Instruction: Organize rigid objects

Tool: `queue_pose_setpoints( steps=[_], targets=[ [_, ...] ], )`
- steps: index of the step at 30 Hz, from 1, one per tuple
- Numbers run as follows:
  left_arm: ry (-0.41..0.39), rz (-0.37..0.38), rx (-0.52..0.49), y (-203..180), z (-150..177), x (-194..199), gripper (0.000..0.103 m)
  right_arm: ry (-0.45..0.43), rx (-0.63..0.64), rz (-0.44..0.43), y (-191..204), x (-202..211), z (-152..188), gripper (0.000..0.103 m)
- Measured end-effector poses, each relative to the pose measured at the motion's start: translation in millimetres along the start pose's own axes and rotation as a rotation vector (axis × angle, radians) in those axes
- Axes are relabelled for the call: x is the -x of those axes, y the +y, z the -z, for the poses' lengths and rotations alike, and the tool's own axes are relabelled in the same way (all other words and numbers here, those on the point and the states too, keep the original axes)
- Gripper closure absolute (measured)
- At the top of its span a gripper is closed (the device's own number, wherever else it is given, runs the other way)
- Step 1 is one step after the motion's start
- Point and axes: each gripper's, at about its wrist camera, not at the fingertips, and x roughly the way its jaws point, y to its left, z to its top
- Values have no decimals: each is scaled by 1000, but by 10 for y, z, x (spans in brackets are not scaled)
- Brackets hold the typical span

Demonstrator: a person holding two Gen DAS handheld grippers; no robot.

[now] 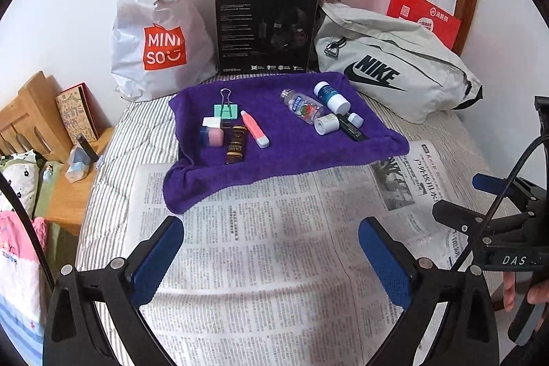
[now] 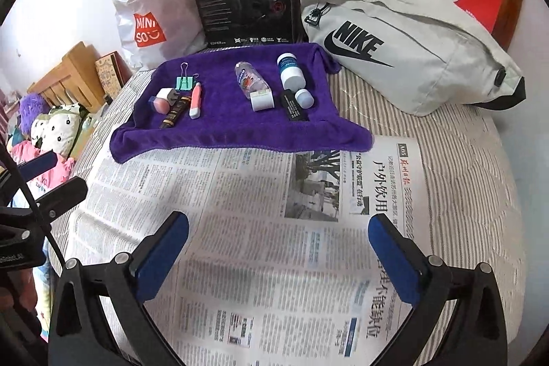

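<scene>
Left wrist view: left gripper [image 1: 271, 258] tilts down over bare newspaper [image 1: 274, 246], jaws spread wide, nothing between them. The purple towel [image 1: 291, 153] lies just beyond, with the binder clip [image 1: 224, 107] and bottles on it.

Right wrist view: right gripper [image 2: 278, 254] is also wide and empty over newspaper, well short of the towel's near edge [image 2: 240, 144].

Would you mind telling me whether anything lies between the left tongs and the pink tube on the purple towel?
Nothing visible does. The left tongs stand open over bare newspaper, and only the towel's front edge lies ahead. The pink tube lies on the towel, apart from the brown tube beside it.
</scene>
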Motion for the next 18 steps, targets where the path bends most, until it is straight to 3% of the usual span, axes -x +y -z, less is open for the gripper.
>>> queue_pose_setpoints(
  steps=[18],
  targets=[
    [5,-19,32,55,97,73,0,3,-26,4,21,131,112,0]
  ],
)
